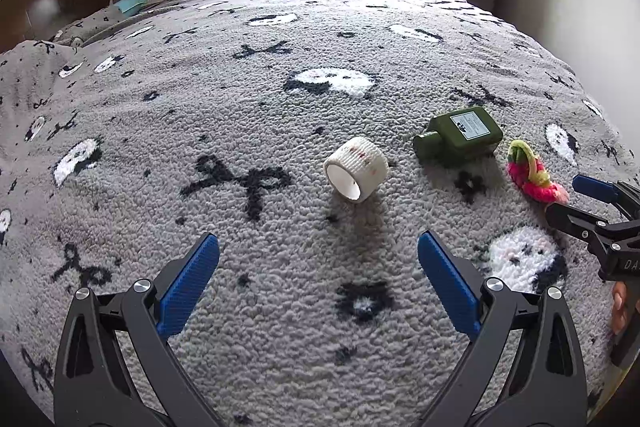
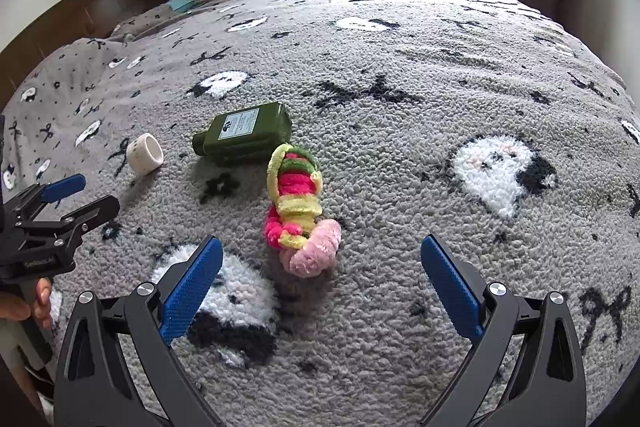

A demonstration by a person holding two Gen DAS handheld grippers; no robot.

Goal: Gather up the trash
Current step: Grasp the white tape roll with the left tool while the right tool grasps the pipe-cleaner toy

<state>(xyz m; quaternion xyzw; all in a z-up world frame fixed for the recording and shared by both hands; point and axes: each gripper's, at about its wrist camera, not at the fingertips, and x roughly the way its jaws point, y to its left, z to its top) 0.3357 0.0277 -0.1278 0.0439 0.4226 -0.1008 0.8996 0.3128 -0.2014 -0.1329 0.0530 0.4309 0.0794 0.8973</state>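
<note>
Trash lies on the grey fleece bed blanket (image 1: 280, 327) w/ black bows & white ghost shapes. Your left tool (image 1: 318, 259) is released, blue pads wide apart, nothing btwn them; white ribbed tape roll (image 1: 356, 169) lies on its side just ahead. Your right tool (image 2: 322, 265) is also spread wide, w/ the pink-green-yellow fuzzy knit toy (image 2: 298, 205) just ahead btwn its pads. Dark green flat plastic bottle (image 2: 246, 137) lies btwn roll & toy, near both.
</note>
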